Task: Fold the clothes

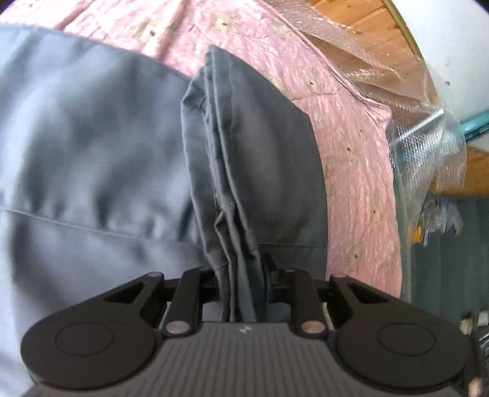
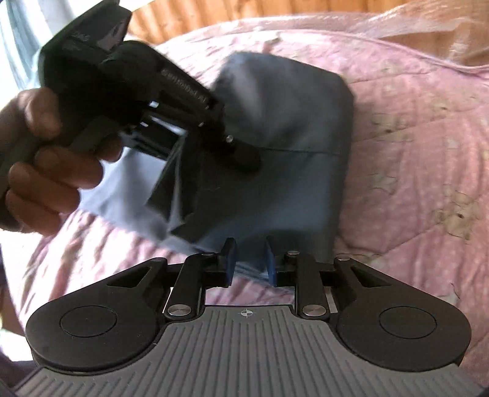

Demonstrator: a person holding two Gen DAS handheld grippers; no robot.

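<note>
Pink quilt (image 2: 412, 128) under grey garment (image 2: 290, 128). Left gripper (image 1: 244, 274) clamps bunched fabric (blurred at 10 o'clock in the right view); right gripper (image 2: 250, 262) parted, straddling hem.

My left gripper (image 1: 241, 274) is clamped on a bunched fold of the grey cotton garment (image 1: 244, 171), which rises in pleats between its black fingers. The rest of the cloth spreads out to the left over the pink quilted bedspread (image 1: 351, 146). Crinkled clear bubble wrap (image 1: 406, 100) lies along the bedspread's far right edge, against wooden boards (image 1: 360, 18).

Smooth matt grey cloth garment (image 1: 91, 146) on a rough quilted pink cover (image 1: 351, 152)
</note>
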